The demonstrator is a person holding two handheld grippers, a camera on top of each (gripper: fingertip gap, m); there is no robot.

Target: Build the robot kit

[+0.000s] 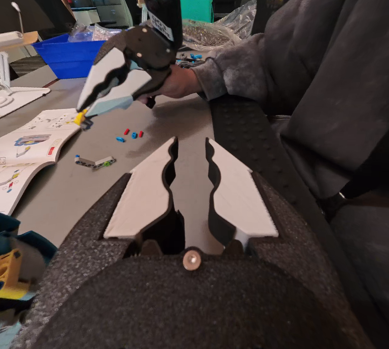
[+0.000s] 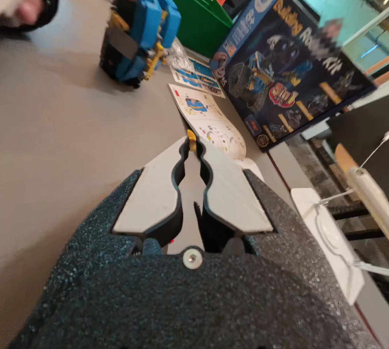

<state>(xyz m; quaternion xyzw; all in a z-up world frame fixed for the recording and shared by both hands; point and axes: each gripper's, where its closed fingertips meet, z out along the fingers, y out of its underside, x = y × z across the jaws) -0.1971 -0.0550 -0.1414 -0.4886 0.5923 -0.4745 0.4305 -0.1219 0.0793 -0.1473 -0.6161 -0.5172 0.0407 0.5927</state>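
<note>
The right gripper [image 2: 191, 142] pinches a small yellow piece [image 2: 191, 139] at its jaw tips above the booklet [image 2: 212, 126], while the left gripper [image 1: 190, 142], jaws spread and empty, hovers over the desk [image 1: 179, 120] just short of 4 small red and blue pieces [image 1: 132, 135].

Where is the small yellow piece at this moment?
The small yellow piece is clamped at the tips of the right gripper, above the grey table, beside the open instruction booklet.

You have two grippers — the left gripper [image 1: 191, 141] and the right gripper [image 2: 192, 141]. Count two red pins [image 1: 126, 131], two small blue connectors [image 1: 120, 139], one grey angled beam [image 1: 94, 162], one open instruction booklet [image 1: 31, 149], one blue bin [image 1: 69, 57], one kit box [image 2: 294, 78] — and one blue-and-yellow model [image 2: 141, 33].
</note>
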